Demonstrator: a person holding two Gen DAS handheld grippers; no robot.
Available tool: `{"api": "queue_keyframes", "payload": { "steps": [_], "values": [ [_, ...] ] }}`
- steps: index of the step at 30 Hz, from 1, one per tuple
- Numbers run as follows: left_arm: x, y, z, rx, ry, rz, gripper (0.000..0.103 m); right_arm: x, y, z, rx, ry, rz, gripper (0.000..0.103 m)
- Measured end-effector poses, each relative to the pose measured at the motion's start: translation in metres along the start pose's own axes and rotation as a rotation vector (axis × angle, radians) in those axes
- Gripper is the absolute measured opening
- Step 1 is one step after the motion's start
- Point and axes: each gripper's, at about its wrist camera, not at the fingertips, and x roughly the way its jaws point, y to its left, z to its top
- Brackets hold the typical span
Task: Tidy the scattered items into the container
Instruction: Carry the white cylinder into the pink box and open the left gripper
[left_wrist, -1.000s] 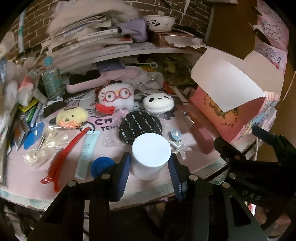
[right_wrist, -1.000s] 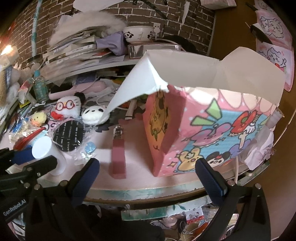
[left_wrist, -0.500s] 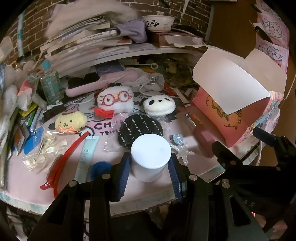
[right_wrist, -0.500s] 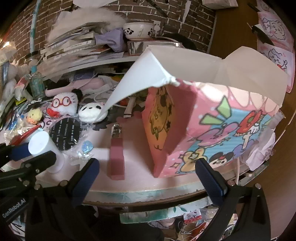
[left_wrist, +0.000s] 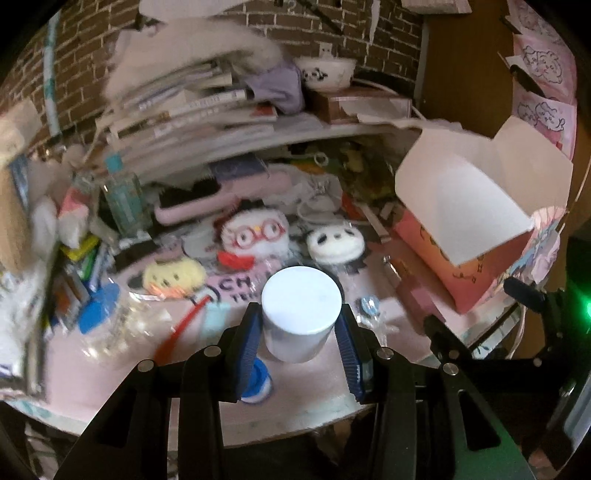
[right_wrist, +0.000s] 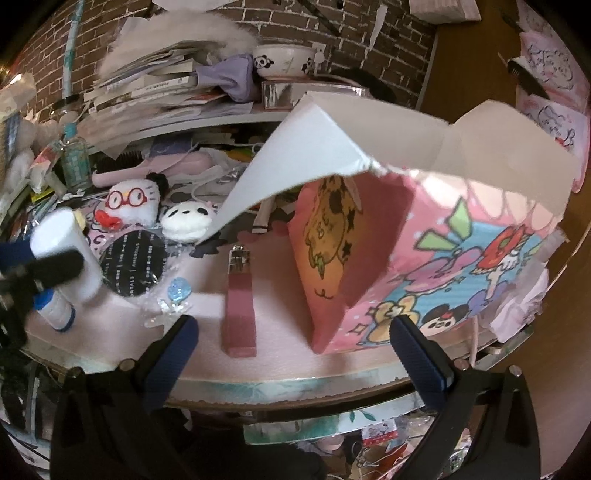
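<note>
A white cylindrical jar sits between the blue pads of my left gripper, which is shut on it and holds it above the pink table; the same jar shows blurred at the left of the right wrist view. The pink cartoon box stands open at the right, its white flaps raised; it also appears in the left wrist view. My right gripper hangs open at the table's front edge, just before the box and a pink rectangular bottle.
Scattered on the table are a glasses plush, a panda plush, a yellow plush, a black round compact, a red hair clip, a blue-capped item and a star clip. A cluttered shelf stands behind.
My left gripper has closed tighter on the white jar and raised it off the table; its view is now motion-blurred. The right gripper has barely moved.
</note>
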Motion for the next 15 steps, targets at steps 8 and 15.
{"api": "queue_keyframes", "payload": {
  "steps": [8, 15],
  "values": [
    [-0.023, 0.000, 0.045, 0.075, -0.056, -0.013, 0.036, -0.006, 0.018, -0.003, -0.059, -0.003, 0.041, 0.103],
    [-0.025, -0.036, 0.095, 0.212, -0.047, -0.080, 0.036, -0.001, 0.019, 0.000, -0.050, 0.000, 0.052, 0.103]
  ]
}}
